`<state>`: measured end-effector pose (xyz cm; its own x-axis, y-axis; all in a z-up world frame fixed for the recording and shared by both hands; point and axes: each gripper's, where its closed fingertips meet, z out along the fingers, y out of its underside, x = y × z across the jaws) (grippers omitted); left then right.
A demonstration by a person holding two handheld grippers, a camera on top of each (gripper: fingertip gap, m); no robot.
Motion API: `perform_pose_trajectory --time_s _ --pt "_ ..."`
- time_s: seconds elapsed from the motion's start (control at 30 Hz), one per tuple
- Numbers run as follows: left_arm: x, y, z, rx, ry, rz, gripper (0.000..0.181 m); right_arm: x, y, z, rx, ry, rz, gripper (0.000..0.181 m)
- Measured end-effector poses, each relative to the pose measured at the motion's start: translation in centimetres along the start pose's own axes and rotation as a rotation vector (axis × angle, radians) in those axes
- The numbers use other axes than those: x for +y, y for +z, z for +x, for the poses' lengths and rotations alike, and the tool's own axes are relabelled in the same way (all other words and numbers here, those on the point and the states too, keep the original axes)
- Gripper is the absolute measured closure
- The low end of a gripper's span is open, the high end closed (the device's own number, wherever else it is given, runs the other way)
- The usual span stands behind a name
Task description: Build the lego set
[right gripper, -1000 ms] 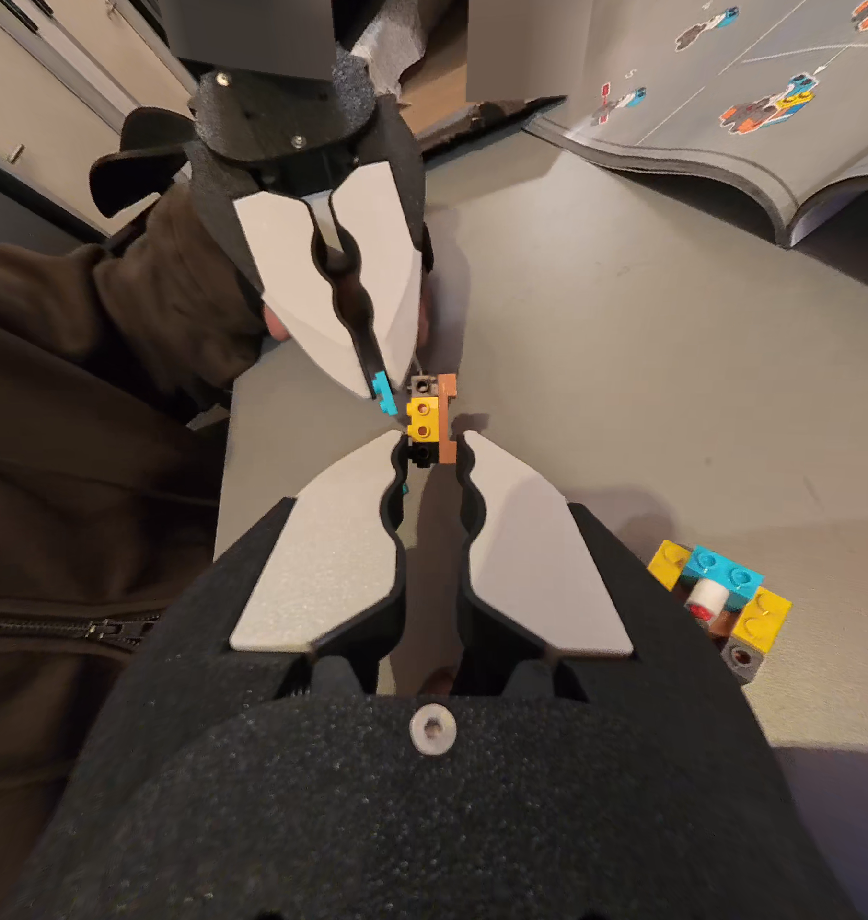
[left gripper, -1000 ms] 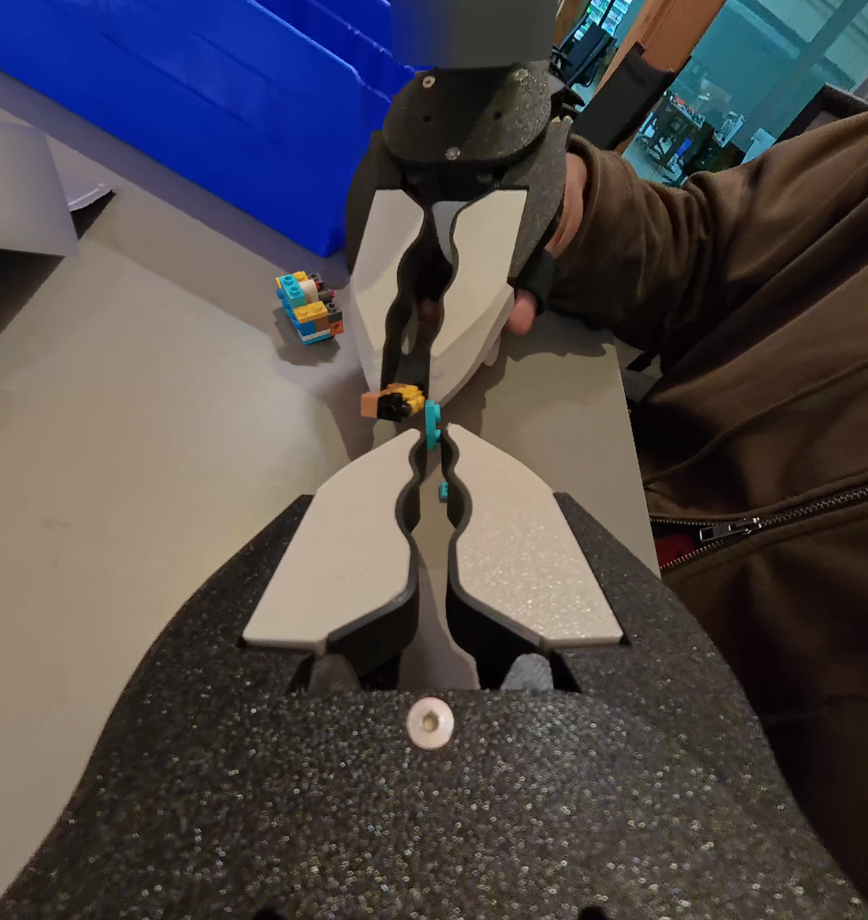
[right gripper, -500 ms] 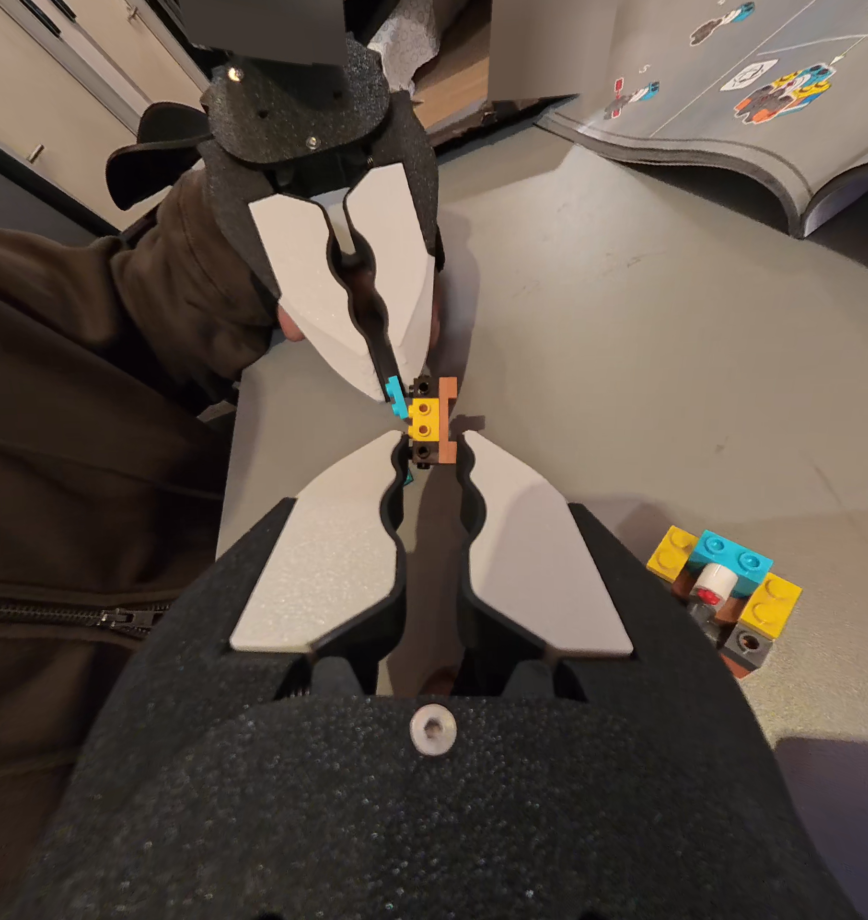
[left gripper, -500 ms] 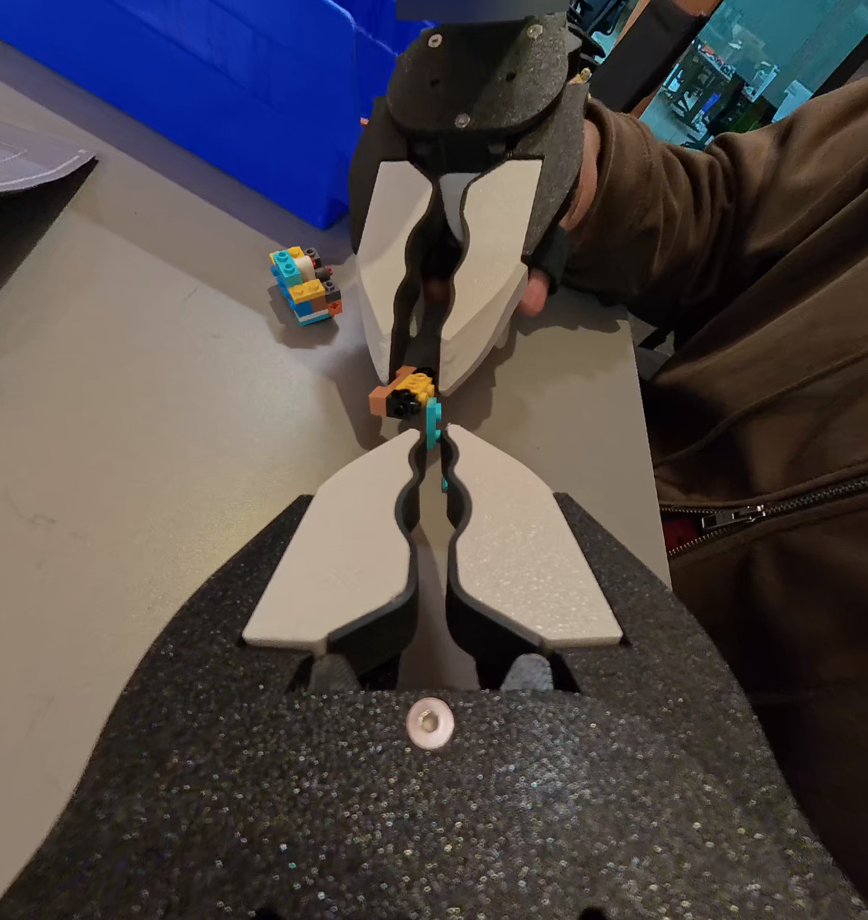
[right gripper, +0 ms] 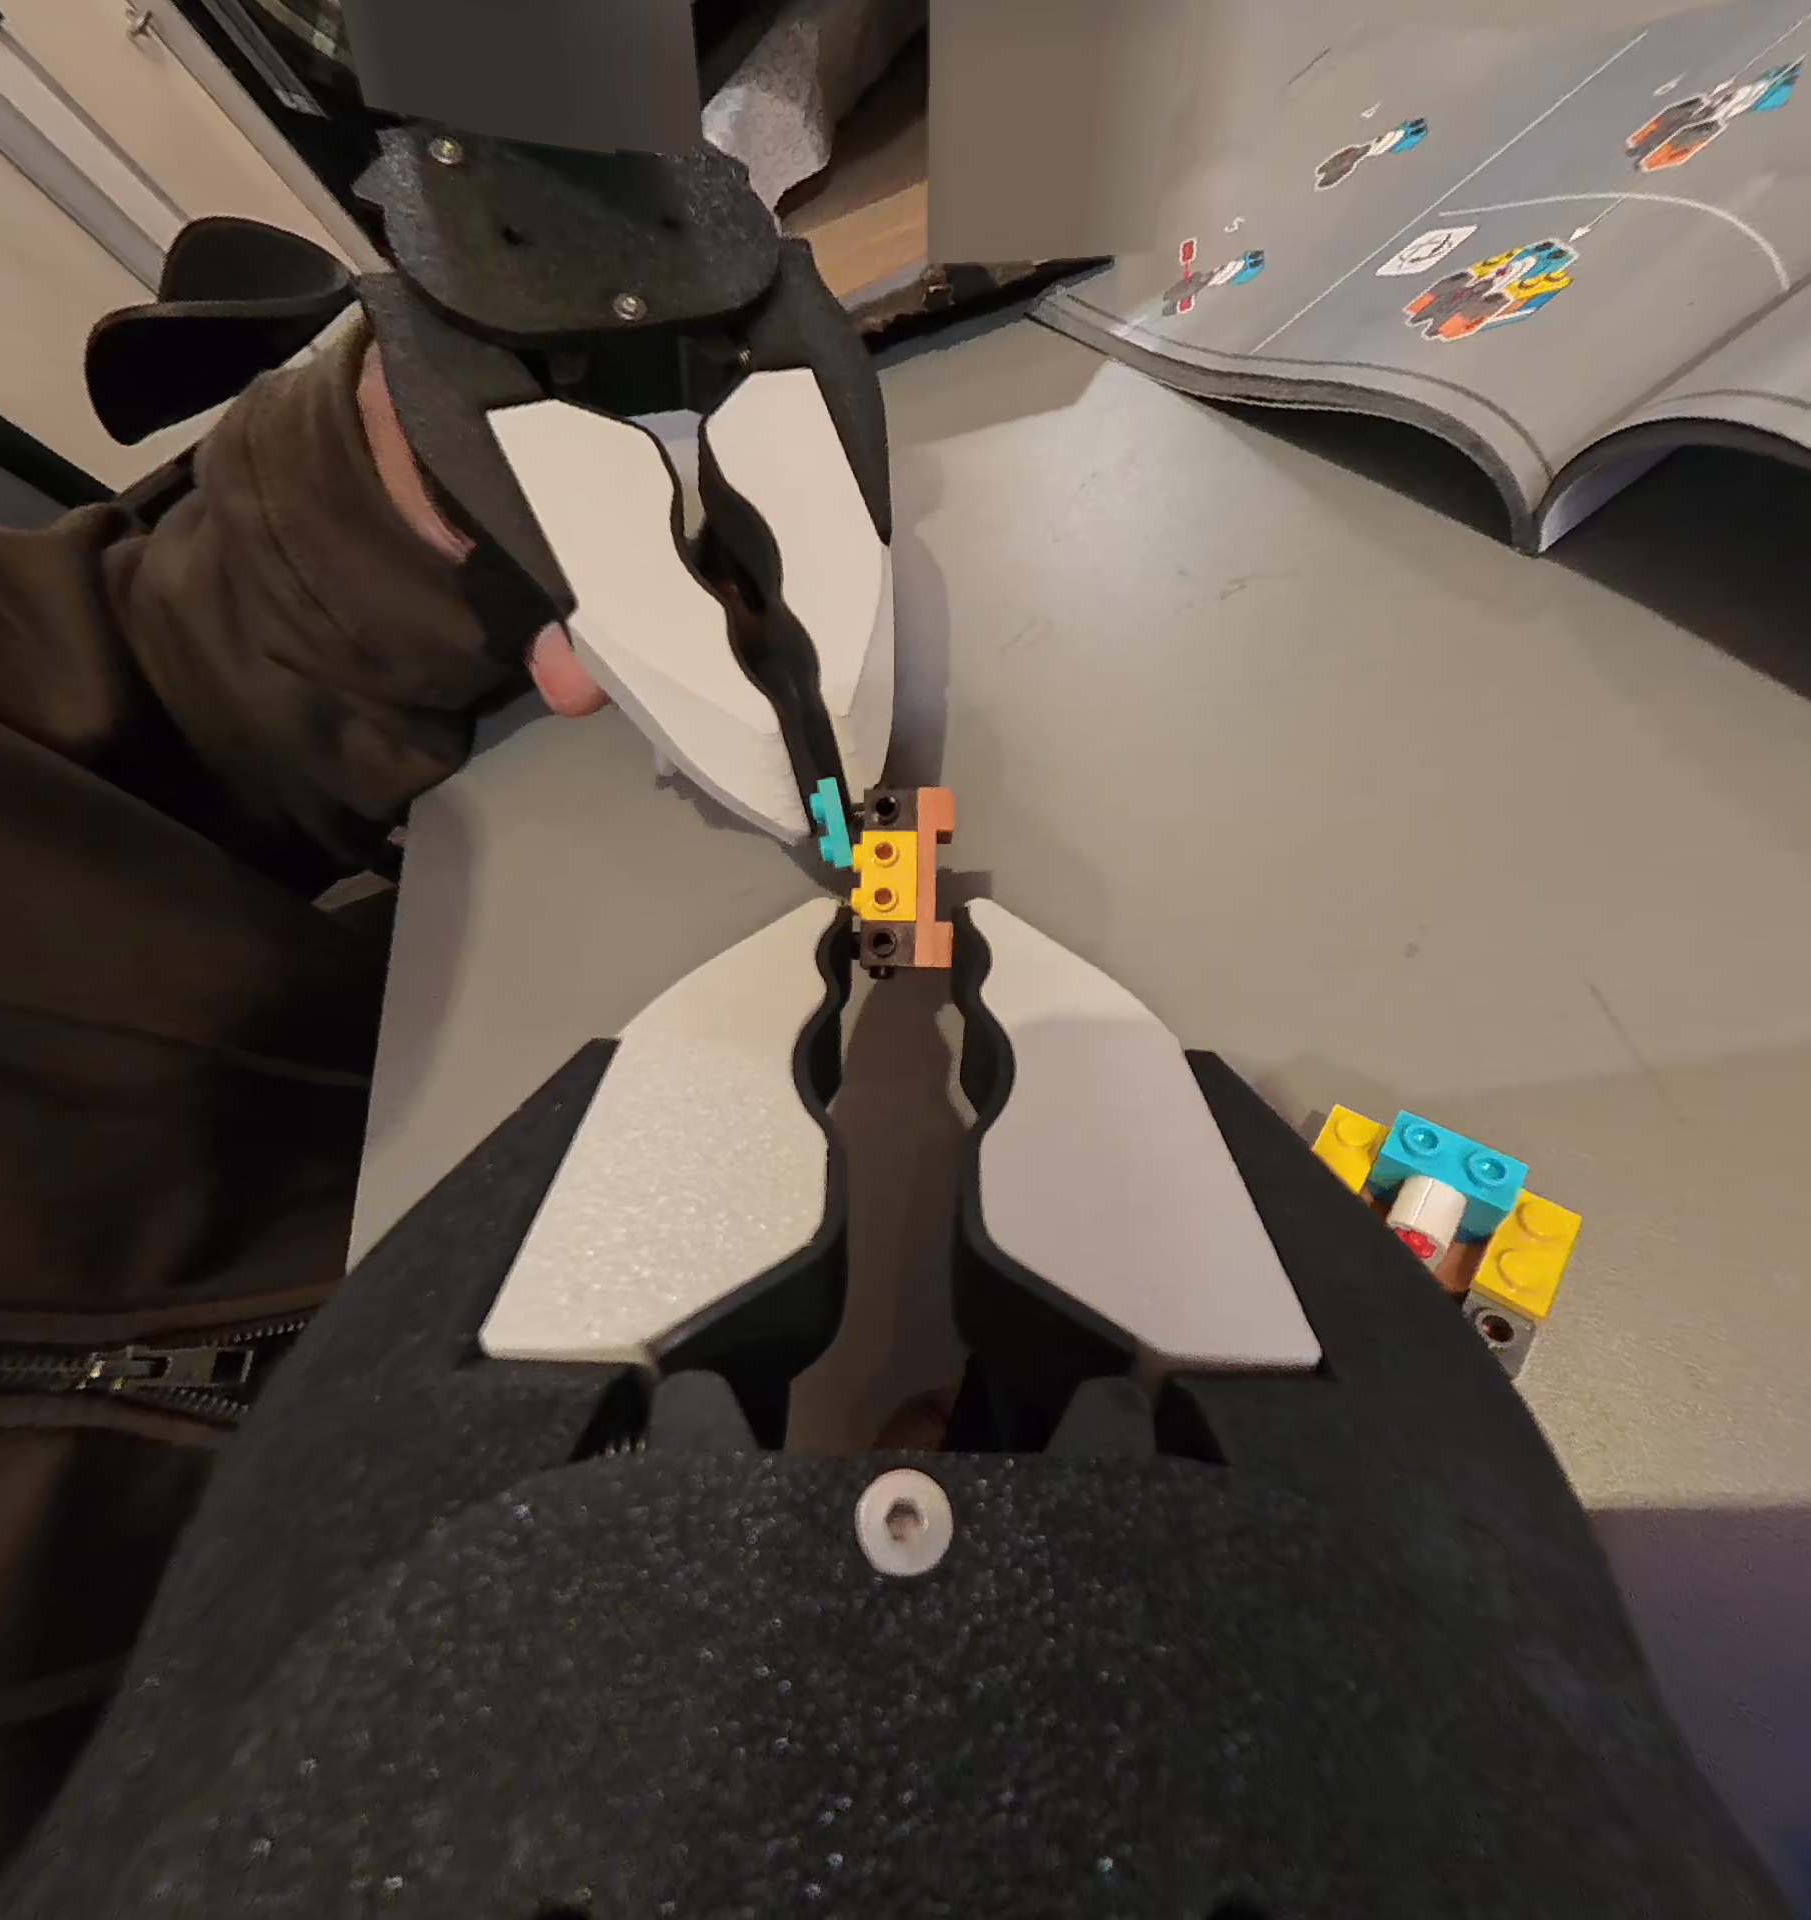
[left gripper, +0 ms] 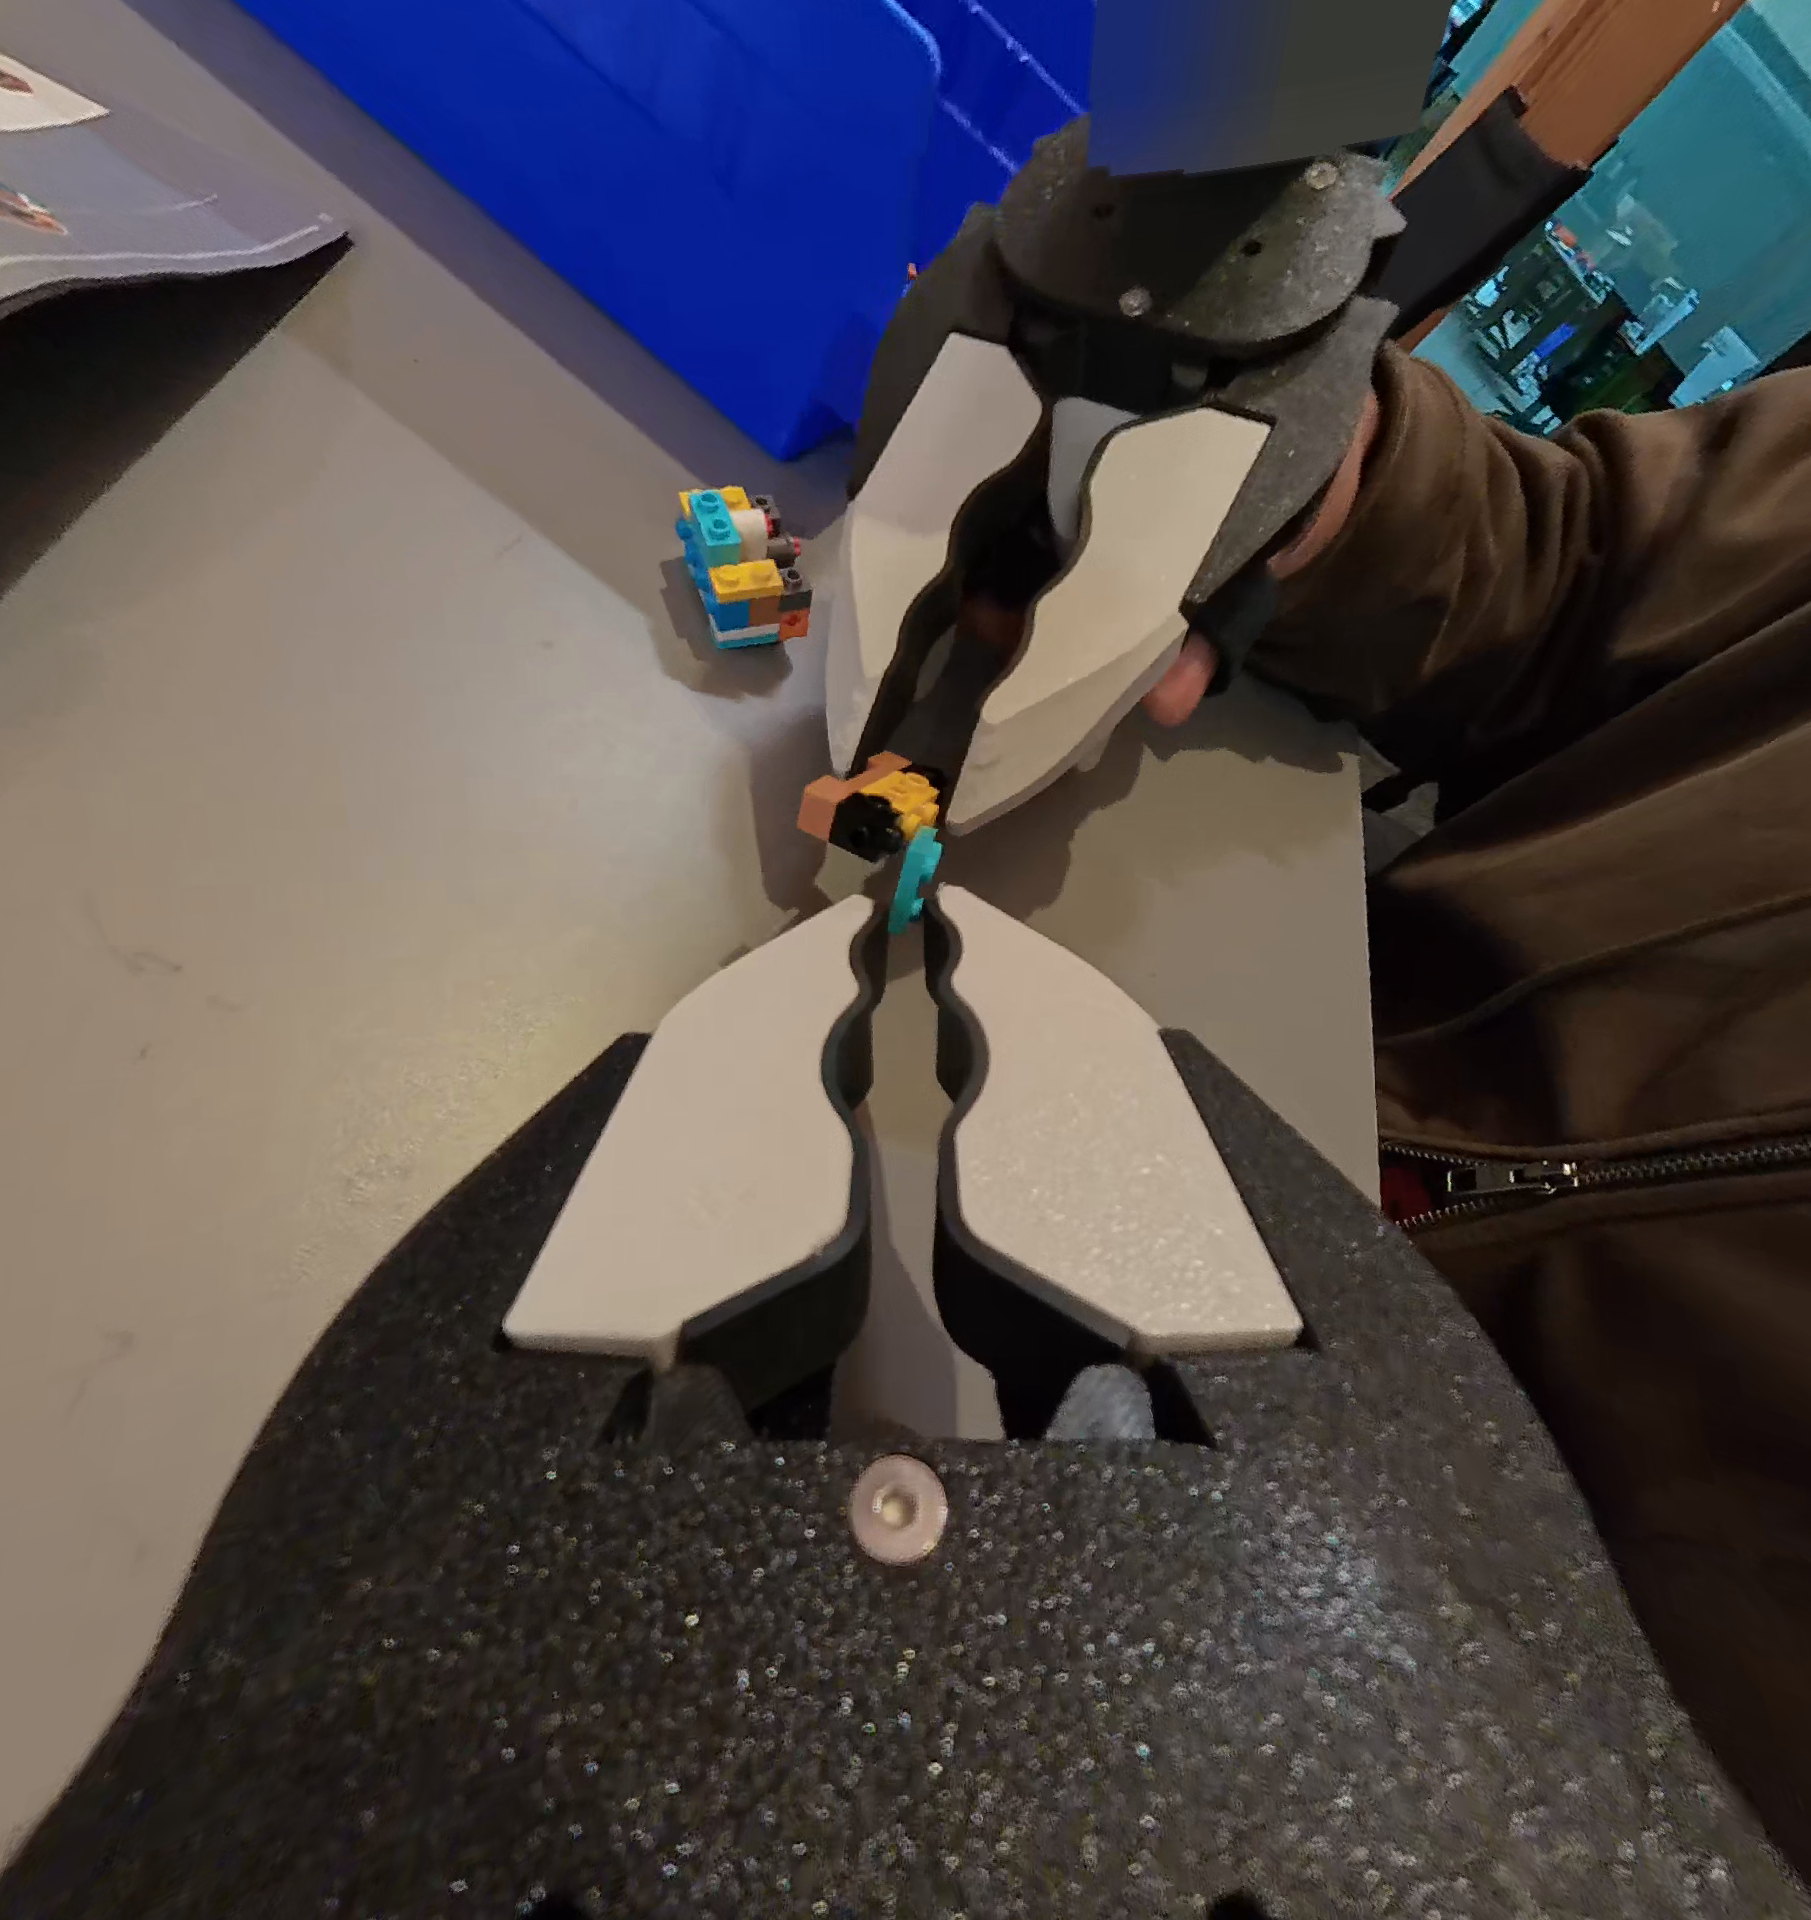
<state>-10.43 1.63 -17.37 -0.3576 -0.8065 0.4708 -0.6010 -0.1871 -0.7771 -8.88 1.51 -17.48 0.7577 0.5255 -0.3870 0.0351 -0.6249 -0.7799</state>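
My left gripper point(left gripper: 906, 914) is shut on a small teal plate point(left gripper: 916, 878), held at its fingertips. My right gripper point(right gripper: 901, 935) is shut on a small assembly of yellow, black and brown bricks point(right gripper: 901, 883). The two grippers point at each other above the grey table point(left gripper: 309, 831). The teal plate point(right gripper: 830, 821) touches the upper left edge of the yellow brick. In the left wrist view the right gripper point(left gripper: 911, 810) holds the assembly point(left gripper: 870, 805) just beyond the teal plate. In the right wrist view the left gripper point(right gripper: 818, 800) comes in from the upper left.
A second, larger brick build point(left gripper: 740, 582) of yellow, teal, white and grey stands on the table; it also shows at the right in the right wrist view point(right gripper: 1452, 1216). An open instruction booklet point(right gripper: 1503, 260) lies at the back. Blue bins point(left gripper: 672, 187) stand along one edge. A person's brown sleeves are close. Left and right tips are no more than a few centimetres apart.
The two grippers have closed the small gap between them. The teal plate has gone from apart from the assembly to touching its yellow brick. Both grips are unchanged.
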Motion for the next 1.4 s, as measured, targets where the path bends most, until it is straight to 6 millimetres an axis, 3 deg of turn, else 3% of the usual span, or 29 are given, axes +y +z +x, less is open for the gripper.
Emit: perform_pose_trajectory --time_s 0.47,1.03,1.4 --pt "0.2 0.5 -1.0 -0.091 -0.015 -0.036 0.174 0.1 0.4 0.7 0.130 -0.100 -0.011 0.163" --pt "0.1 0.4 -1.2 -0.099 -0.014 -0.027 0.171 -0.3 0.3 0.4 0.137 -0.135 0.012 0.163" --pt "-0.2 0.5 -0.7 -0.110 0.097 -0.022 0.168 0.1 0.4 0.3 0.167 -0.200 -0.024 0.163"
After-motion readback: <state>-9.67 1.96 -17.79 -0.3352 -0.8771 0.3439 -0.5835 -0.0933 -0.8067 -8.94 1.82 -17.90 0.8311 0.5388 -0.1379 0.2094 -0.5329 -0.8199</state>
